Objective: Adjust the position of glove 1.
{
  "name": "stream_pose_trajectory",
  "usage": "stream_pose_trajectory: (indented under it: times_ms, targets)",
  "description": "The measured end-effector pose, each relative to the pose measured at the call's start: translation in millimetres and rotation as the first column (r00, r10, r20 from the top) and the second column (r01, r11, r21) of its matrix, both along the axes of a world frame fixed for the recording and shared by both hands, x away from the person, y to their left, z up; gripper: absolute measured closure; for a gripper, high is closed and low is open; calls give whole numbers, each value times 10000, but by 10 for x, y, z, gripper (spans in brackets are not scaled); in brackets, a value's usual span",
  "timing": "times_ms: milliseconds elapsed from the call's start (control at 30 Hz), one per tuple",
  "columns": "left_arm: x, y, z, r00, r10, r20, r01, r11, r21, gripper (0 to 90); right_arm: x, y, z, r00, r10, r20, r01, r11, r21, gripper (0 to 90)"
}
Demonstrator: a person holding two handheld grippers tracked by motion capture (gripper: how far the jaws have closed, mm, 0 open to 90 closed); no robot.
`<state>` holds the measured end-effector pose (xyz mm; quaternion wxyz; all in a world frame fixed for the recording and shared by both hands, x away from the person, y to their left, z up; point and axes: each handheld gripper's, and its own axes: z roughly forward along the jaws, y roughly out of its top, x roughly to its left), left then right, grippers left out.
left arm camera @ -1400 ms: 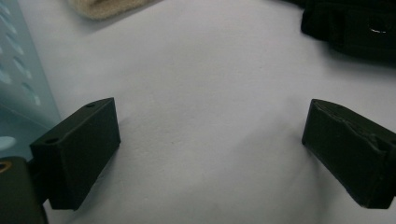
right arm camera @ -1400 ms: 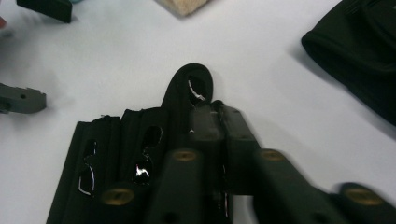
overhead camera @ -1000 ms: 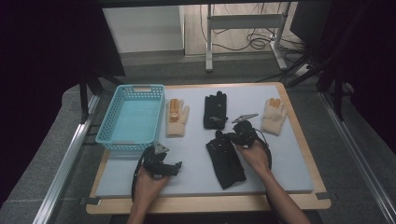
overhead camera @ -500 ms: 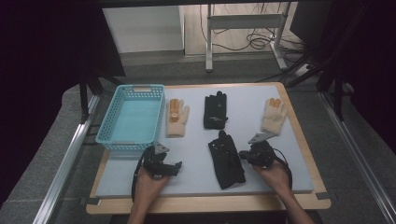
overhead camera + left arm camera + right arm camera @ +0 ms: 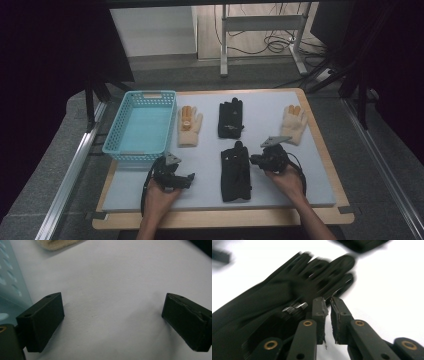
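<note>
Right gripper view: right gripper [image 5: 329, 302], jaws parted a crack and opening, holds nothing beside soft, limp black glove [image 5: 277, 302]; pinch its cuff. Left gripper [image 5: 112, 315] gapes empty

Right gripper [image 5: 256, 160] beside near glove [image 5: 236, 171]

High view overhead facing forward, 2 gripper views close, sharing the mat [image 5: 280, 165].
</note>
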<state>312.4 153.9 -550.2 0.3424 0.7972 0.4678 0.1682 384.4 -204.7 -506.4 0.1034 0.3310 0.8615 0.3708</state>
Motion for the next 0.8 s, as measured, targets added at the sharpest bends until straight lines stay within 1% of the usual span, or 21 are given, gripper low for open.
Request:
stream_pose_trajectory:
  times_ms: [33, 67, 100, 133, 167, 200, 233, 267, 333, 367, 400, 433, 467, 533, 567, 600, 633, 700, 733, 767, 800]
  targets:
    - [1, 3, 2, 10000, -25, -11, 25, 10000, 36, 47, 68, 4, 17, 10000, -63, 39, 63, 10000, 31, 755]
    - [0, 0, 0, 10000, 5, 1, -5, 10000, 0, 47, 226, 26, 64, 9996, -237, 159, 234, 9996, 184, 725]
    - [0, 1, 0, 10000, -2, 1, 2, 10000, 11, 47, 226, 26, 64, 9996, -237, 159, 234, 9996, 184, 725]
    - [0, 3, 2, 10000, -27, -9, 27, 10000, 40, 47, 281, 37, 80, 9994, -287, 176, 283, 9993, 229, 714]
    - [0, 4, 2, 10000, -29, -11, 29, 10000, 43, 47, 426, 76, 119, 9988, -428, 256, 420, 9986, 322, 703]
    - [1, 5, 2, 10000, -38, -16, 38, 10000, 55, 47, 497, 100, 136, 9986, -470, 259, 460, 9982, 377, 697]
    - [1, 5, 2, 10000, -38, -16, 38, 10000, 55, 47, 497, 100, 136, 9986, -470, 259, 460, 9982, 377, 697]
    - [1, 5, 3, 10000, -38, -18, 38, 10000, 53, 47, 640, 167, 168, 9975, -553, 444, 542, 9982, 245, 680]
    - [1, 3, 2, 10000, -25, -12, 25, 10000, 35, 47, 745, 228, 183, 9969, -574, 531, 567, 9983, 145, 663]
    - [1, 5, 2, 10000, -37, -18, 37, 10000, 50, 47, 745, 228, 183, 9969, -574, 531, 567, 9983, 145, 663]
    - [1, 7, 4, 10000, -63, -30, 63, 9999, 83, 47, 803, 259, 188, 9966, -574, 589, 567, 9983, 132, 657]
    - [1, 4, 2, 10000, -33, -17, 33, 10000, 41, 47, 862, 287, 192, 9962, -569, 661, 560, 9983, 153, 652]
    - [1, 8, 4, 10000, -64, -26, 64, 9999, 79, 47, 985, 346, 190, 9961, -603, 642, 591, 9980, 202, 650]
    - [1, 7, 3, 10000, -56, -25, 57, 10000, 65, 46, 1077, 386, 179, 9966, -583, 588, 574, 9982, 169, 653]
    - [1, 7, 3, 10000, -56, -25, 57, 10000, 65, 47, 1077, 386, 179, 9966, -583, 588, 574, 9982, 169, 653]
    - [2, 4, 1, 10000, -27, -7, 27, 10000, 18, 47, 1166, 427, 171, 9961, -633, 619, 635, 9980, -12, 666]
    - [2, 4, 1, 10000, -27, -7, 27, 10000, 18, 47, 1166, 427, 171, 9961, -633, 619, 635, 9980, -12, 666]
    - [2, 4, 1, 10000, -27, -6, 27, 10000, 20, 47, 1294, 470, 167, 9952, -810, 551, 807, 9967, 80, 704]
    - [2, 6, 1, 10000, -37, -12, 37, 10000, 41, 47, 1294, 470, 167, 9952, -810, 551, 807, 9967, 80, 704]
    - [2, 6, 1, 10000, -37, -11, 37, 10000, 42, 46, 1375, 504, 163, 9946, -850, 599, 850, 9964, 25, 709]
    - [2, 6, 1, 10000, -35, -10, 35, 10000, 40, 47, 1407, 524, 160, 9945, -874, 569, 874, 9962, 16, 709]
